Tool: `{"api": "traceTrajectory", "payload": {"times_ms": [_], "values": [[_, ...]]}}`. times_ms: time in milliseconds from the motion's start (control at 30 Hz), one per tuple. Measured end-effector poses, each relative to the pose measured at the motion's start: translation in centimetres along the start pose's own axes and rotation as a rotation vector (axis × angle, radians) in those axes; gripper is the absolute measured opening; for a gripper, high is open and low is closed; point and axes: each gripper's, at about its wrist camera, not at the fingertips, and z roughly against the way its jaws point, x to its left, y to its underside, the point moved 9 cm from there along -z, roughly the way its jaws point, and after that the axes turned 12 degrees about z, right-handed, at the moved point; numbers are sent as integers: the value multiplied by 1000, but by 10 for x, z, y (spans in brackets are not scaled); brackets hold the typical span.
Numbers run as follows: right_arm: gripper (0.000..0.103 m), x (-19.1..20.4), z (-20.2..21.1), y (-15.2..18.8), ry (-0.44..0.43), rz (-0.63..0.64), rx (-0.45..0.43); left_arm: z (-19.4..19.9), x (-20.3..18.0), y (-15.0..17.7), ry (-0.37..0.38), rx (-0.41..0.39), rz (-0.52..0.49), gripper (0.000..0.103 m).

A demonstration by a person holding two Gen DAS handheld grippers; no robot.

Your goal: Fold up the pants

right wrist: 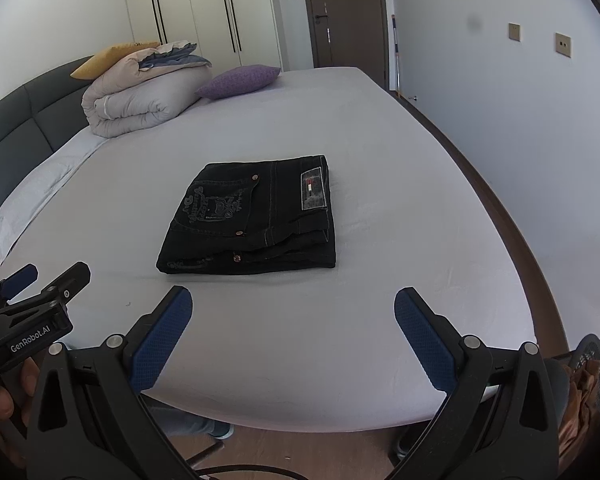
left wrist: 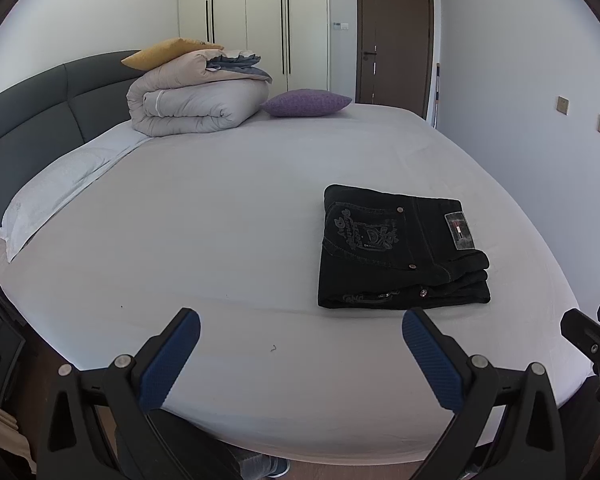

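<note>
We are holding the left gripper (left wrist: pixel 300 334) and right gripper (right wrist: pixel 292 310), jaws spread and empty, just short of the pants (right wrist: pixel 256 216) lying folded on the bed (right wrist: pixel 380 140), seemingly finishing.

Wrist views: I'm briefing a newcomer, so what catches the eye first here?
The black folded pants stand out on the pale bed sheet, ahead of the right gripper. Behind them, a rolled duvet and purple cushion sit near the headboard. Both grippers are open and hold nothing.
</note>
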Motion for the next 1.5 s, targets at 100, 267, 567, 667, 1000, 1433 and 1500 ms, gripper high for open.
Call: {"api": "traceTrajectory", "payload": {"times_ms": [100,267,567,667,1000,1433,1500], "values": [[103,1,-2,1,-1,-2,5,0,1,0,1,0,-1,103],[103,4,-4,2,-1,-1,9,0,1,1,1,2,-1,103],[103,4,-3,2,-1,-2,9,0,0,1,0,1,0,103],[103,4,-3,2,0,-1,9,0,0,1,0,1,0,103],[103,6,-8,4,-4,3,15,-1,0,3,1,5,-1,103],[103,6,-14,4,-8,6,18,-1,0,3,2,6,-1,103],[103,5,-13,4,-8,6,19,-1,0,2,3,6,-1,103]]}}
